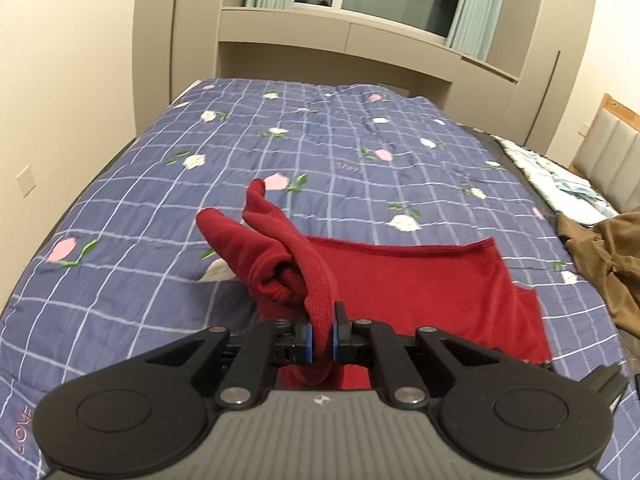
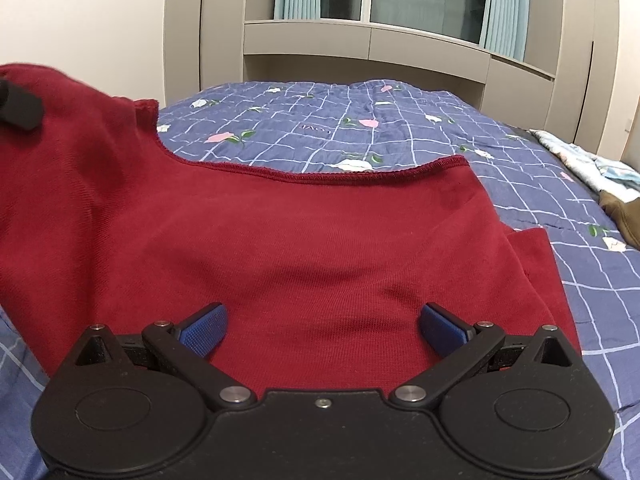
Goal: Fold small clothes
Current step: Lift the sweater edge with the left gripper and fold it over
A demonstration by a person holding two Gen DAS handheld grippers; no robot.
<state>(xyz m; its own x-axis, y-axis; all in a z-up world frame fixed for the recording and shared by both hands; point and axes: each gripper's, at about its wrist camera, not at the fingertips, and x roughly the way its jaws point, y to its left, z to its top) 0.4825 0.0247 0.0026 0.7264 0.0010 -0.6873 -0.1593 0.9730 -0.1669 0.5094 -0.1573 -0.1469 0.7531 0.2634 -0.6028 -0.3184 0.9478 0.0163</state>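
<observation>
Blue checked quilt (image 1: pixel 360 148) runs bare toward far cupboards; brown cloth (image 1: pixel 604 256) at right edge. Left gripper (image 1: pixel 323 334) pinches red garment (image 1: pixel 420 280) fold. Right gripper (image 2: pixel 322 330) spread wide above it.

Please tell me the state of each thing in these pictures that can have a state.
Left gripper: shut on the dark red knit garment.
Dark red knit garment: one part lifted and bunched, the rest spread on the quilt.
Right gripper: open, over the garment.
Blue checked floral quilt: spread, slightly wrinkled.
Brown cloth: crumpled.
</observation>
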